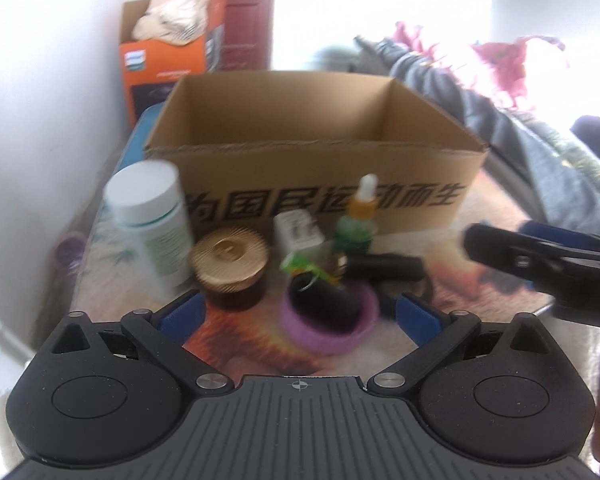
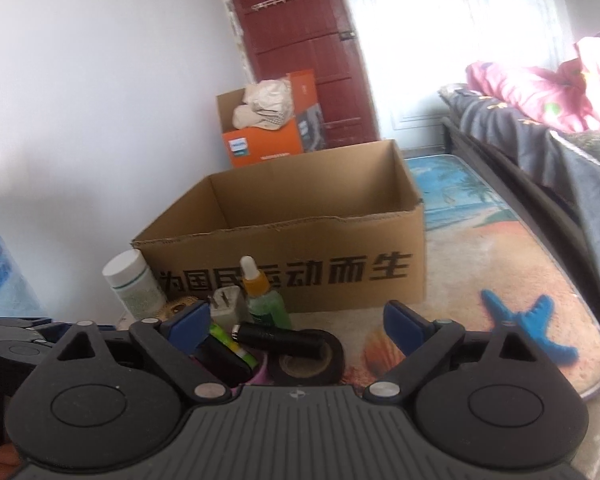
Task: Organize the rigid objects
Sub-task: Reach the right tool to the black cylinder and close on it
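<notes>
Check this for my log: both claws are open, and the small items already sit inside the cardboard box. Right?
Not quite. The white bottle, dropper bottle and the rest stand on the mat in front of the cardboard box, as the right wrist view shows. Both claws are open.

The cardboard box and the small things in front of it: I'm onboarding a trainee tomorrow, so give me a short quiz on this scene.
1. True or false: the cardboard box is open at the top.
2. What colour is the cap of the white bottle? A) white B) red C) black
3. Fill in: the left gripper and right gripper are both ____, holding nothing.

Key: 1 true; 2 A; 3 open.
</notes>
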Motion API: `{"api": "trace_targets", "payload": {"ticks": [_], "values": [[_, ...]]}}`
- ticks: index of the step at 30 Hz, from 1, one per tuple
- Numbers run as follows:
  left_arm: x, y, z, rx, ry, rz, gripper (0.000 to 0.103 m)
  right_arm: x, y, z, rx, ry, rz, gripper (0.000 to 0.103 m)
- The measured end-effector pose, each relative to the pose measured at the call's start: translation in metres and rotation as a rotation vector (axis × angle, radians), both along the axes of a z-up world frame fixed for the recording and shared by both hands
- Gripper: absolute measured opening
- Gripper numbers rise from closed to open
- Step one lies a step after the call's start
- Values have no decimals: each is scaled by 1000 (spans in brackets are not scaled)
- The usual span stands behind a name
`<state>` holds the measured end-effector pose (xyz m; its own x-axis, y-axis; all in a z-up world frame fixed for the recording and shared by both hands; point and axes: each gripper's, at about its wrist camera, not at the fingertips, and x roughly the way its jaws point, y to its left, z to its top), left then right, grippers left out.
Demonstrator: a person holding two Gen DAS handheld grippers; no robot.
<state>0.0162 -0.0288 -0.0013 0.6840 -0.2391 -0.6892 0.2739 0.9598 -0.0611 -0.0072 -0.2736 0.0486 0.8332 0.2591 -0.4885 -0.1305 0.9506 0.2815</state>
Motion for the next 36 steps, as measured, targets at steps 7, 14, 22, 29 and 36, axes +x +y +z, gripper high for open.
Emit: {"api": "trace_targets", "payload": {"ticks": [7,14,22,29,36], "values": [[5,-13,-7,-4,9,-69,74,21,11,-14,34,24,146,68],[5,-18,-8,-6,5,-106,62,41,10,-18,46,28,268,61],[11,-41,-8,-44,27,-229,51,83,0,-40,-54,76,415,50],[22,-56,-18,-41,68,-242,43,119,12,-55,-108,175,568,43],[25,-59,-24,-55,109,-236,42,137,4,-63,-31,325,609,24]]}}
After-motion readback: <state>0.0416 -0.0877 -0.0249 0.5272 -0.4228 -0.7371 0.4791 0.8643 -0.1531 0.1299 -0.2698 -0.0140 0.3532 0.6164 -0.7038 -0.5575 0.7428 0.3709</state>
